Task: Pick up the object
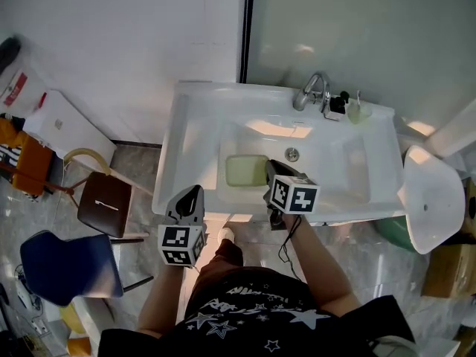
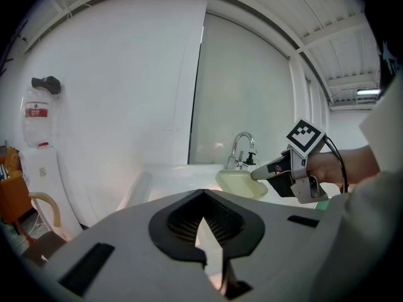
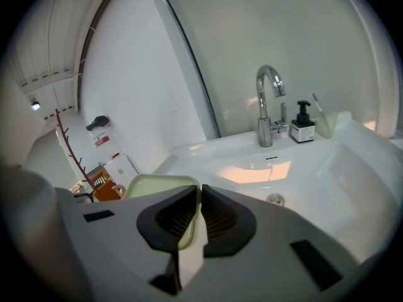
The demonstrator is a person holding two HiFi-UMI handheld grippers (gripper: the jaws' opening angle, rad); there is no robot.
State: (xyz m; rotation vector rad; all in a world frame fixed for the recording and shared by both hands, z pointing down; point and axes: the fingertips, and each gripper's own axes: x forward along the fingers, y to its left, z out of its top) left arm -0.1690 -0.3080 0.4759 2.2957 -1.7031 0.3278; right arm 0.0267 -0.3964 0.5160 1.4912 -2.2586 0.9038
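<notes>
The right edge of the pale green dish [image 1: 245,171] is covered by the right gripper [image 1: 269,166], and in the right gripper view its near part disappears behind the jaws. These jaws stand narrow and pinch the dish rim. In the left gripper view the dish seems lifted clear of the white sink [image 1: 349,181]. The left gripper [image 1: 195,193], at 7 o'clock from the dish, has its jaws together and holds nothing. The faucet [image 1: 312,89] stands at 12 o'clock of the basin, with a soap bottle [image 1: 337,104] just beside it. On the grey floor [image 1: 372,259], at 8 o'clock from the sink, stand a brown chair [image 1: 105,203] and a blue chair [image 1: 65,266]. The dish shows only its bare bottom.
</notes>
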